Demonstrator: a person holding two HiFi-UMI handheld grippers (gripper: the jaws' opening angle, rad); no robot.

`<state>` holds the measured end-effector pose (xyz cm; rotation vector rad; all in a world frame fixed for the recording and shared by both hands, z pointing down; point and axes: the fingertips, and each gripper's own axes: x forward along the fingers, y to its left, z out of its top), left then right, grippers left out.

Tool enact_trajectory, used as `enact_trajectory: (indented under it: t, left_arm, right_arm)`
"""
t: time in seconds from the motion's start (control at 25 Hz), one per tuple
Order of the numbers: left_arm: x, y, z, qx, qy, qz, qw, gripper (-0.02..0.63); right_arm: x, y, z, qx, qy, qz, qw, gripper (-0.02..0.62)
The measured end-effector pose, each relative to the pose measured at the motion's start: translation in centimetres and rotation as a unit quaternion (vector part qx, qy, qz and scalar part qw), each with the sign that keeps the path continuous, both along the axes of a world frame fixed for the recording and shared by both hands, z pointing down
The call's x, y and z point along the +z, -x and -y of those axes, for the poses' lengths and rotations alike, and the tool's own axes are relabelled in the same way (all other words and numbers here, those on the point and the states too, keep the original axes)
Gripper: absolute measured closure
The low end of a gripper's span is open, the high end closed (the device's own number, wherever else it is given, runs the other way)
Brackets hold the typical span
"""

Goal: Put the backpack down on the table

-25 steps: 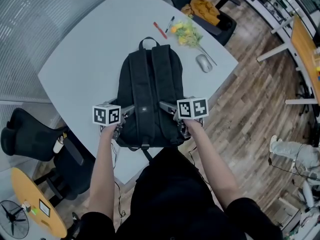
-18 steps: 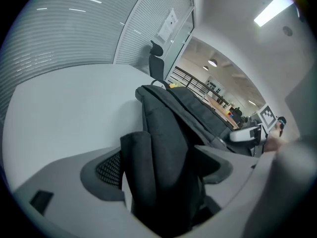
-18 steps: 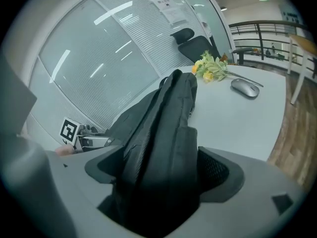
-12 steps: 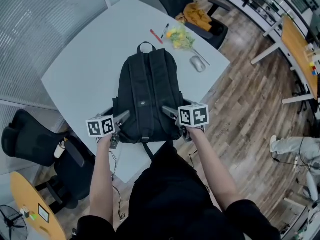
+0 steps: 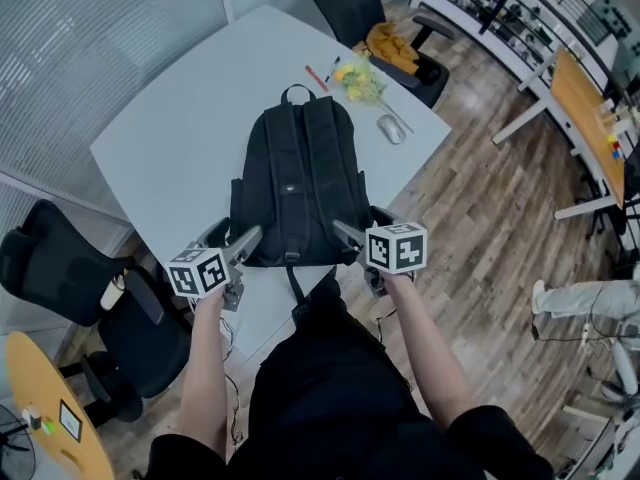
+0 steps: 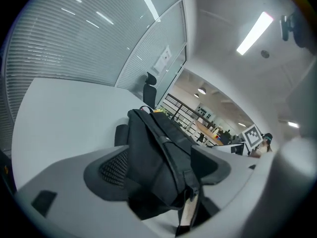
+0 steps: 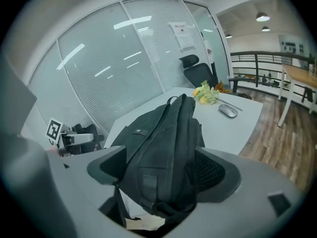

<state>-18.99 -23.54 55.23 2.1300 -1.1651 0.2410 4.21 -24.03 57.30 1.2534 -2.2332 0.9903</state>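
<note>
Left claw (image 5: 232,236): jaws wide, just eased in a shade, nothing pressed between the pads. Its own view looks down the gap at the black fabric backpack (image 5: 297,183), which lies beyond the tips, untouched. Right claw (image 5: 362,224): same story. Jaws spread, just narrowed slightly, pads bare, backpack framed ahead but clear of them.

Change: a second ago both claws sat against the backpack's lower flanks. Now both are drawn back toward the bottom of the frame, beside its lower corners with a gap. The backpack has not shifted on the pale grey tabletop (image 5: 165,138). It lies flat at frame centre, shoulder straps up, carry loop toward the top, one thin strap trailing over the near rim. Judgement: set-down looks done and the release made; only withdrawal is left.

Writing: none legible. Each claw carries a black-and-white marker cube (image 5: 199,272). A small pale tag (image 7: 137,131) on the backpack is too small to read. The print on a posted sheet (image 7: 184,33) on the glass wall is unreadable.

Upper right of tabletop: grey computer mouse (image 5: 391,129), yellow flowers (image 5: 358,78), red pen (image 5: 318,78).
</note>
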Motion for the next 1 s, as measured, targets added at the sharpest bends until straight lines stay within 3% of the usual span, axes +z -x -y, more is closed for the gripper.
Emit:
enact_trajectory:
  t: [0.24, 0.48, 0.8, 1.0]
  left_arm:
    - [-4.3, -3.3, -3.6, 0.026, -0.053, -0.029, 0.9978, 0.277]
    - [-10.3, -5.0, -6.1, 0.031, -0.117, -0.073, 0.9899, 0.337]
    - [-14.4, -6.7, -8.7, 0.077, -0.190, -0.026, 0.9784, 0.423]
    - [-15.2, -8.0, -10.4, 0.087, -0.195, -0.022, 0.9767, 0.451]
  right_arm:
    - [-4.0, 0.8, -4.1, -0.008, -0.047, 0.005, 0.999, 0.195]
    - [-8.1, 2.0, -6.6, -0.014, -0.097, 0.010, 0.995, 0.231]
    - [-13.5, 2.3, -9.1, -0.009, -0.182, 0.009, 0.983, 0.328]
    - [-15.6, 2.1, -11.0, -0.003, -0.214, 0.011, 0.977, 0.367]
